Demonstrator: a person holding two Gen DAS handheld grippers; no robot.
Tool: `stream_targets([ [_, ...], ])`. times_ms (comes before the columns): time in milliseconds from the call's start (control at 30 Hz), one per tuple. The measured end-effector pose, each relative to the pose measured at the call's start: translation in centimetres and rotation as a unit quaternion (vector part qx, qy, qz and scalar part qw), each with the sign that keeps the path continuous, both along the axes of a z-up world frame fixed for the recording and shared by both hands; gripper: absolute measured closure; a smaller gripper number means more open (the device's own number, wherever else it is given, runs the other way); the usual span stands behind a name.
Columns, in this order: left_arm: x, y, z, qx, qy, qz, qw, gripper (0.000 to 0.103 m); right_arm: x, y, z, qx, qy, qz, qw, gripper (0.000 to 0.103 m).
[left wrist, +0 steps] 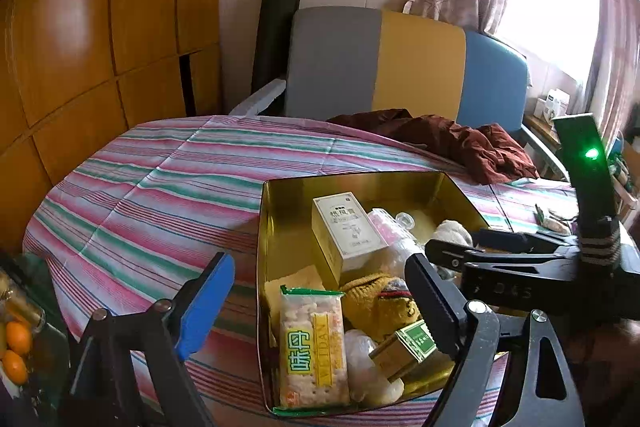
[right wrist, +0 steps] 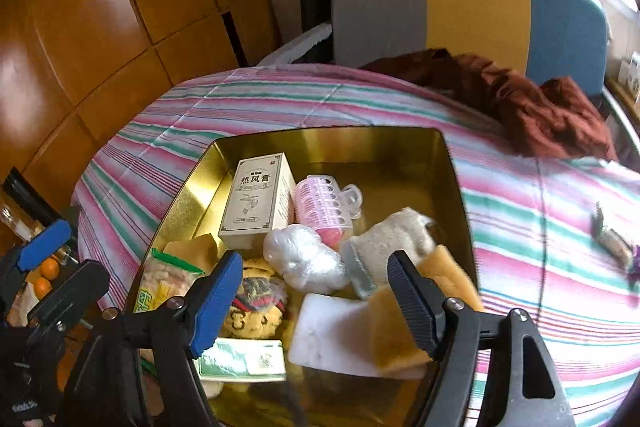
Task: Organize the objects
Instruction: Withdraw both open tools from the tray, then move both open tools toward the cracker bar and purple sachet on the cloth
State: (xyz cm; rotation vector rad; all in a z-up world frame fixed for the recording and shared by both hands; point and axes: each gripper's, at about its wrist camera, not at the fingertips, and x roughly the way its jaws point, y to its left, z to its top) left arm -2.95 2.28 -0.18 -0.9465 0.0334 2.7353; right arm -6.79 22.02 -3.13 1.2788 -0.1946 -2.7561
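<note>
A gold tin (left wrist: 280,211) (right wrist: 192,187) sits on the striped tablecloth (left wrist: 160,187). It holds a white box (left wrist: 348,227) (right wrist: 260,199), a cracker packet (left wrist: 310,347), a pink hair roller (right wrist: 324,207), a clear plastic wad (right wrist: 304,259), a beige cloth (right wrist: 388,239), a yellow knitted toy (left wrist: 380,303) (right wrist: 256,307), a green-gold box (left wrist: 412,347) and a white-and-yellow sponge (right wrist: 340,335). My left gripper (left wrist: 320,311) (right wrist: 60,267) hangs open over the tin's near left side. My right gripper (right wrist: 316,307) (left wrist: 472,243) is open above the sponge, its pads off it.
A dark red cloth (left wrist: 440,139) lies crumpled at the table's far right, before a grey, yellow and blue chair back (left wrist: 400,67). Oranges (left wrist: 18,347) sit low at the left. A small wrapped item (right wrist: 612,239) lies on the tablecloth right of the tin. Wooden cabinets (left wrist: 80,27) stand left.
</note>
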Motion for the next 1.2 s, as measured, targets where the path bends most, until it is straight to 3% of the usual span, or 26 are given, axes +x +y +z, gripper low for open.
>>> stream_targets([
  [567,1.9,3.5,0.6,-0.025,0.013,-0.046,0.9985,0.010,3.3,3.5,2.5,0.050,0.027,-0.034,0.998,0.022],
  [1200,3.0,8.8,0.7,-0.065,0.013,-0.112,0.9915,0.008,4.8,18.2,1.9,0.072,-0.004,-0.159,0.985,0.022],
])
